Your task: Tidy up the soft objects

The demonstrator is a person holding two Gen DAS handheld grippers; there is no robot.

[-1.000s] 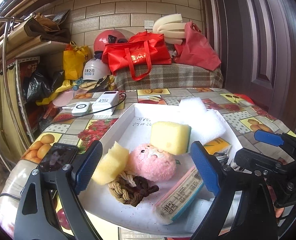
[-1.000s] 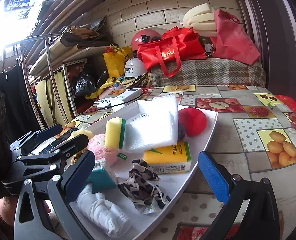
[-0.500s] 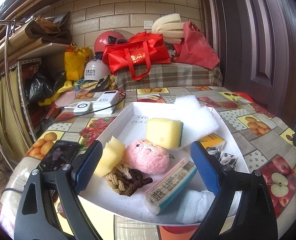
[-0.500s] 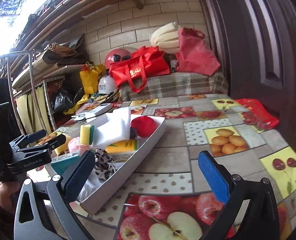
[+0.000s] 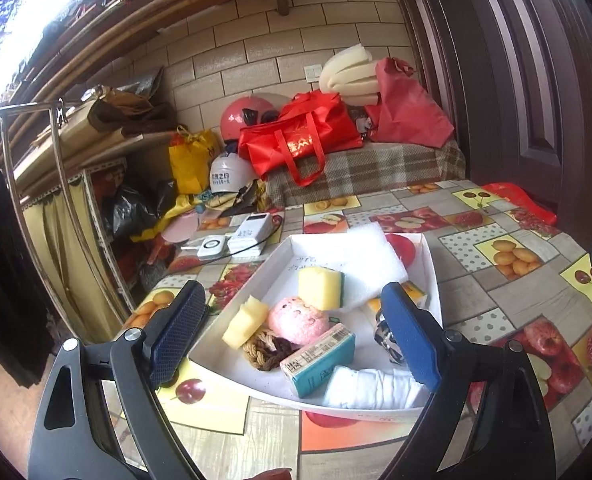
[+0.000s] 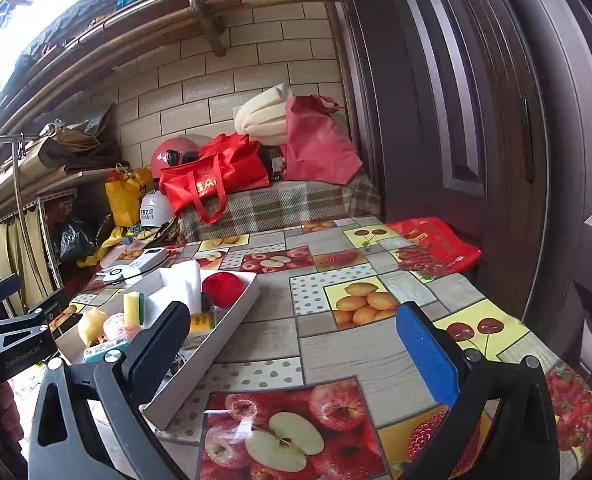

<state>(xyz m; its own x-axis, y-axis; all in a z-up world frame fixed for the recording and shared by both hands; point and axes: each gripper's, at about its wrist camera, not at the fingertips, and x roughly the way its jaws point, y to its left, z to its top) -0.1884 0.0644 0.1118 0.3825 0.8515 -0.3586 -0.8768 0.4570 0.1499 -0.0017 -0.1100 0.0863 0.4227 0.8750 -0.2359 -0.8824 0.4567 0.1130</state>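
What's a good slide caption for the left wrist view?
Open left gripper above a white rectangular tray of soft items: pink plush ball, yellow sponge, braided rope knot.

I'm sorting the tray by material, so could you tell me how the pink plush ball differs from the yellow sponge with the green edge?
The pink plush ball is round and fuzzy with small face markings; the yellow sponge is a smooth-sided block. The ball is one colour, the sponge has a green layer down one side. The ball lies nearer the camera, the sponge behind it against the white foam sheet. Both lie in the white tray, ungripped.
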